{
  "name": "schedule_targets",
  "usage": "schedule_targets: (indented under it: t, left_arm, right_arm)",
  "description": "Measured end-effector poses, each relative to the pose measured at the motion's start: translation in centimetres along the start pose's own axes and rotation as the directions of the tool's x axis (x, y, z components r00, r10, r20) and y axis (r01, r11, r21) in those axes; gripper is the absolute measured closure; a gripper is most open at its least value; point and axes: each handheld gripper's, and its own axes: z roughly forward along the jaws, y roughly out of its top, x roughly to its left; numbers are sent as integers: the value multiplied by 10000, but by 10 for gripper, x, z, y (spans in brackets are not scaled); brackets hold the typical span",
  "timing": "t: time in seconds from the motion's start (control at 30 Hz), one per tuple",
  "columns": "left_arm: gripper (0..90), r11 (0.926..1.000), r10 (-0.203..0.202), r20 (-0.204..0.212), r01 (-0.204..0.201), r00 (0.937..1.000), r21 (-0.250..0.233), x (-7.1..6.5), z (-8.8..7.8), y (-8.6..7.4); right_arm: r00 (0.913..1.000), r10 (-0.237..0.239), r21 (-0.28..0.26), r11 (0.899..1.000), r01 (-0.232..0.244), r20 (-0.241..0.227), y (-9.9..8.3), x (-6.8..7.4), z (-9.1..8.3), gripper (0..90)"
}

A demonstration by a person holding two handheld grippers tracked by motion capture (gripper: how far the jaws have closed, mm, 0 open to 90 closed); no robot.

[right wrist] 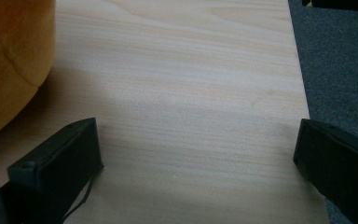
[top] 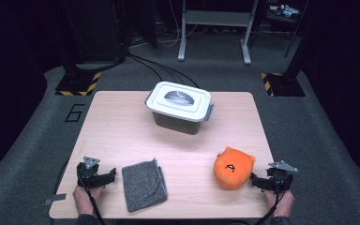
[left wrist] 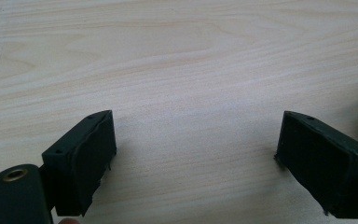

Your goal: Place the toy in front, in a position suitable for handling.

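The wooden bench (top: 122, 136) stands on grey carpet, with a number six marked on the floor off its far left corner. Toward the far side of the bench, about the middle, sits a white lidded storage box (top: 179, 107) with a grey handle recessed in its lid and grey latches at the ends; it is set slightly askew. On the near side, right of centre, rests an orange plush toy (top: 233, 167) with a small dark face, rounded and squat. Left of centre on the near side lies a folded grey cloth (top: 144, 184), flat on the wood, with a dark edge trim showing. The right gripper (top: 258, 180) rests just beside the plush on its right, fingers (right wrist: 58, 170) spread wide with bare wood between them, the orange plush at the left edge of the right gripper view. The left gripper (top: 104, 177) sits just left of the cloth, its fingers (left wrist: 81, 163) also wide apart over bare bench, gripping nothing. A hand holds each gripper at the near edge.
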Motion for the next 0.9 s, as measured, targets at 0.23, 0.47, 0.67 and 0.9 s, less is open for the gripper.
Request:
schedule_targets:
  t: [0.23, 0.47, 0.67, 0.9]
  left_arm:
    - [116, 10000, -5, 5, 5, 10000, 6, 0, 0, 0]
    - [116, 10000, -3, 7, 3, 10000, 8, 0, 0, 0]
    - [116, 10000, -10, 9, 10, 10000, 5, 0, 0, 0]
    - [117, 10000, -11, 8, 11, 10000, 8, 0, 0, 0]
  right_arm:
    - [10000, -1, 182, 9998, 2, -1, 1, 0, -1, 0]
    - [9990, 406, 304, 9987, -400, -179, 2, -2, -20, 0]
    - [9980, 526, 80, 9986, -523, -348, 14, -2, -46, 5]
    - [9958, 576, -446, 9972, -608, -711, 41, 13, -74, 15]
